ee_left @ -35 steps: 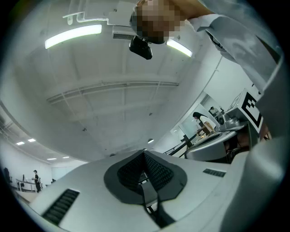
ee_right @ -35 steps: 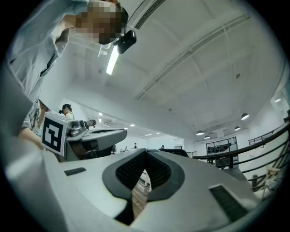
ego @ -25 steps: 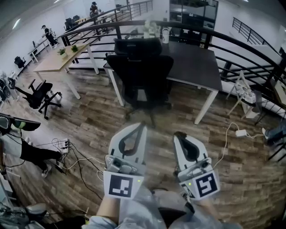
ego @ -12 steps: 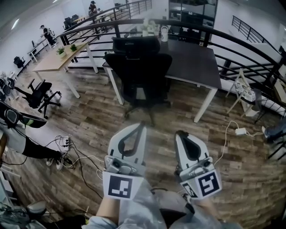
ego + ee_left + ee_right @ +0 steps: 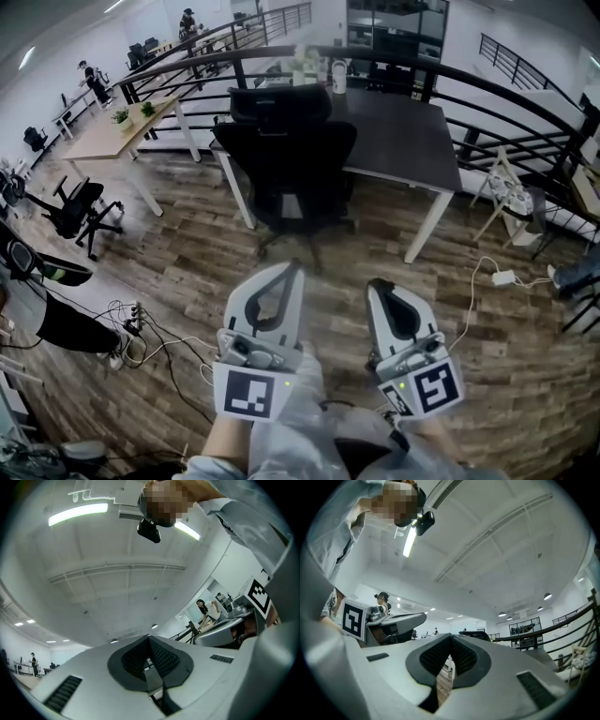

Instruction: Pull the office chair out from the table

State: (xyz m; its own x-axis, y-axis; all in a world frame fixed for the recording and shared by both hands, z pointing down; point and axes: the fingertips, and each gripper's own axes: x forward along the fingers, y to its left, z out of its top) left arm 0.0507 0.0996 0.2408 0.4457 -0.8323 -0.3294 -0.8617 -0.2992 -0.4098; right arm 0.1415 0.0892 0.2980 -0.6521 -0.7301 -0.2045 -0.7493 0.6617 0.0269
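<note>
Office chair (image 5: 295, 159), black, stands tucked at the near edge of the dark table (image 5: 403, 131), backrest toward the person, well apart and straight ahead of the left gripper (image 5: 293, 268), right gripper (image 5: 378, 284) offset alongside; both jaws closed, holding nothing.

I could read no word or number anywhere; my two cubes (image 5: 249, 394) carried only square markers (image 5: 433, 387), perhaps codes.
</note>
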